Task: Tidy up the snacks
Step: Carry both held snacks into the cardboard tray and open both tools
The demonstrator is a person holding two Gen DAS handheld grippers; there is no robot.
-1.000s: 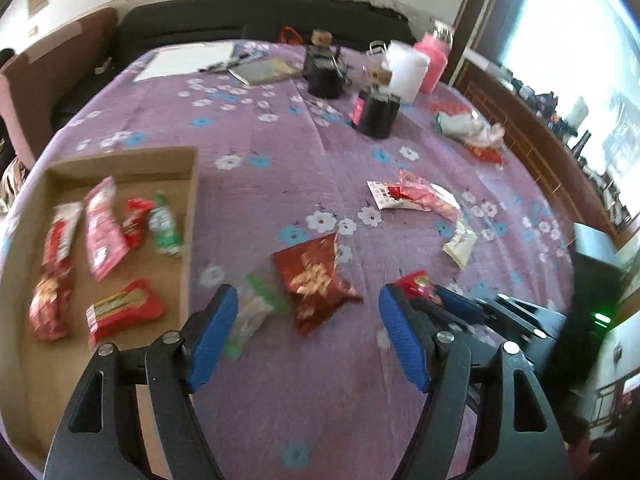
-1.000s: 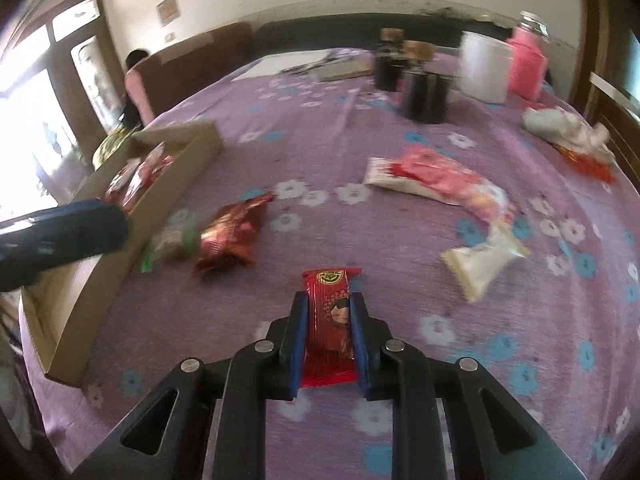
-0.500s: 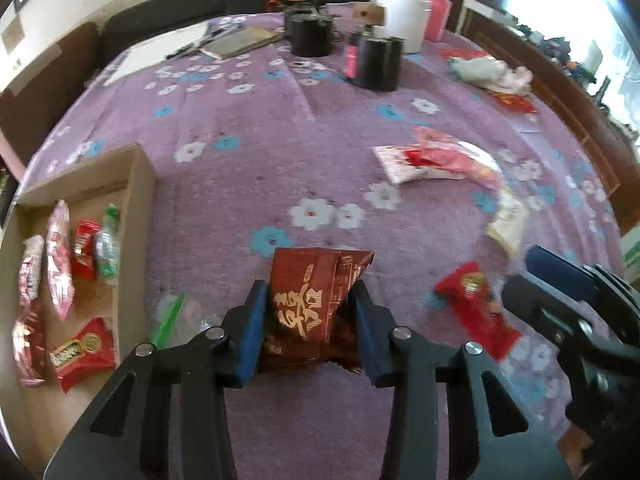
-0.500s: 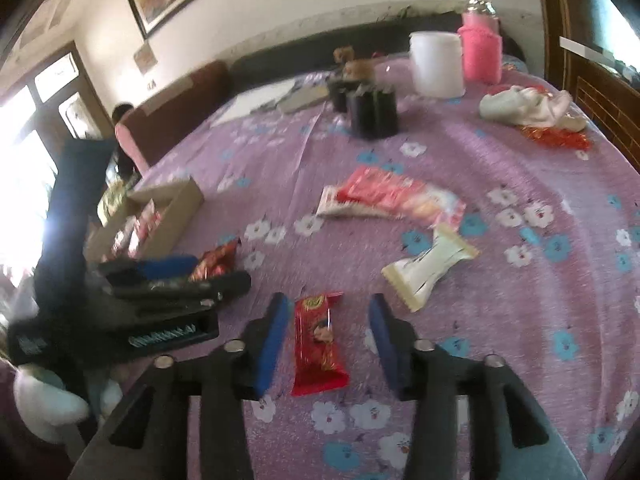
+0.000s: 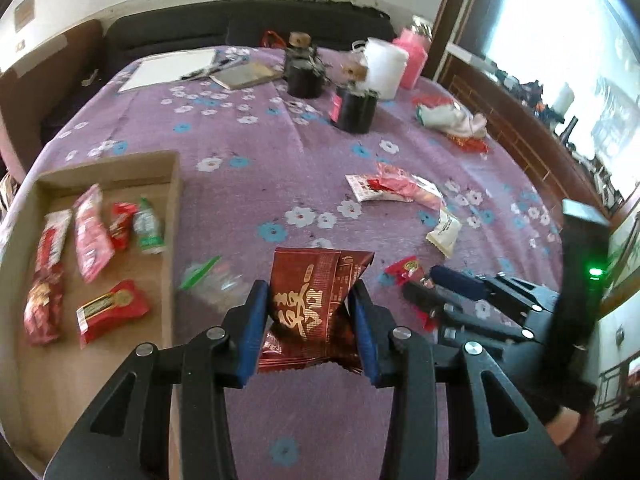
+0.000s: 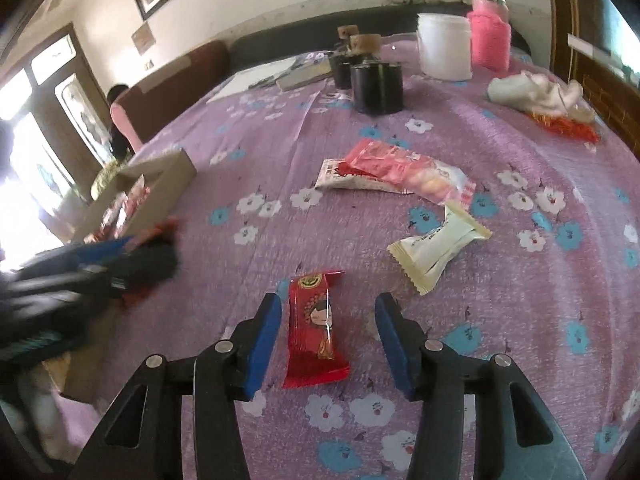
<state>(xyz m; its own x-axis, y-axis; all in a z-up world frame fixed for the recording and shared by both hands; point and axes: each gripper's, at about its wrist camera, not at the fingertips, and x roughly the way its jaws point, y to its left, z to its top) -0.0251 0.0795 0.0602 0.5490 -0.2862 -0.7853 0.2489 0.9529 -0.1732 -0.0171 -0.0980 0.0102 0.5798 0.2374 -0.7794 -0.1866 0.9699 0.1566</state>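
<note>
My left gripper (image 5: 307,312) is shut on a dark red snack packet (image 5: 310,308) with gold characters and holds it above the purple flowered cloth. To its left lies a cardboard tray (image 5: 173,184) with several snack packets inside. My right gripper (image 6: 328,330) is open, with a small red packet (image 6: 314,326) showing a cartoon face lying flat on the cloth between its fingers. A cream packet (image 6: 438,250) and a pink packet (image 6: 394,170) lie beyond it. A green-and-clear wrapper (image 5: 202,274) lies by the tray.
Black jars (image 6: 378,84), a white tub (image 6: 442,50), a pink bottle (image 6: 490,38), papers (image 5: 170,70) and a crumpled cloth (image 6: 534,94) stand at the far side of the table. The left gripper shows blurred at the left in the right wrist view (image 6: 92,272).
My left gripper closed on the dark red packet and lifted it off the cloth. My right gripper let go of the small red packet and opened; the packet now lies flat.
</note>
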